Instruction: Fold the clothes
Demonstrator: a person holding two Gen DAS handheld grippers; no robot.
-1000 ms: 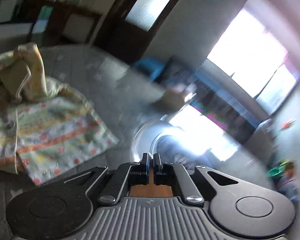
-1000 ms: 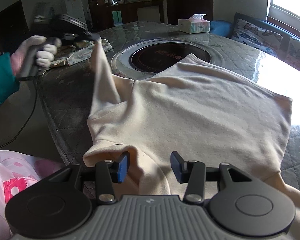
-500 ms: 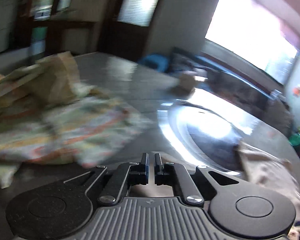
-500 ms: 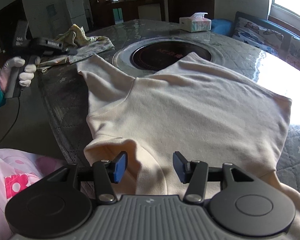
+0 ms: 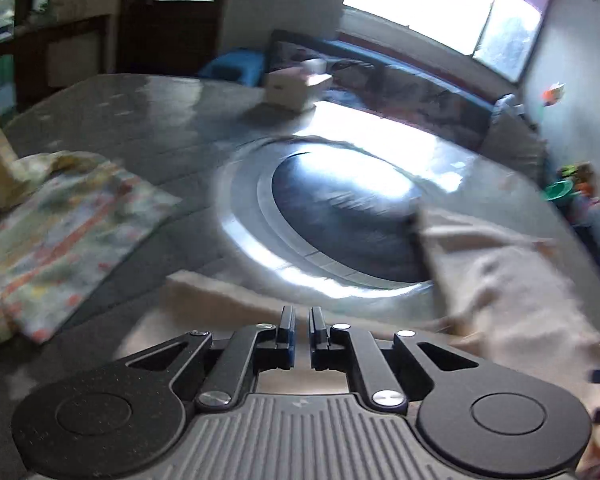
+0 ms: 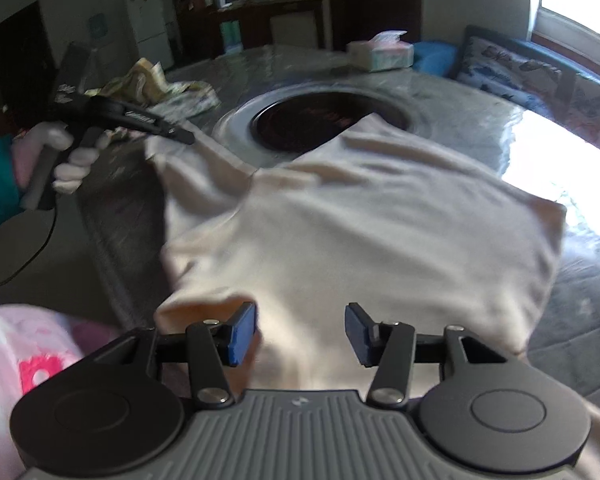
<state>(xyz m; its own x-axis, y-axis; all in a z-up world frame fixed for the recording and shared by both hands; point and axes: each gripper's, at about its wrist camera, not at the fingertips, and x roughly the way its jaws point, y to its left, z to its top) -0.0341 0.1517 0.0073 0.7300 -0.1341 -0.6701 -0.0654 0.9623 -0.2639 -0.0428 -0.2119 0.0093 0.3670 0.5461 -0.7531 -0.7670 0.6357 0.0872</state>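
Observation:
A cream shirt (image 6: 360,232) lies spread on the grey table (image 6: 480,128), its far corner over the round black hob. My left gripper (image 6: 184,136) is at the shirt's left sleeve (image 6: 188,168); in its own view its jaws (image 5: 301,320) stand nearly closed, with a narrow gap, over the sleeve's edge (image 5: 220,288). Whether cloth is pinched I cannot tell. My right gripper (image 6: 300,332) is open, just above the shirt's near edge, holding nothing.
A floral yellow garment (image 5: 60,216) lies crumpled at the table's left; it also shows in the right wrist view (image 6: 156,84). A tissue box (image 6: 380,56) stands at the far side. A round hob (image 5: 340,216) is set in the table's middle. A sofa (image 6: 540,76) runs along the window.
My left gripper has lowered the sleeve from raised to flat on the table and swung rightwards towards the hob. The right gripper has stayed open over the near edge.

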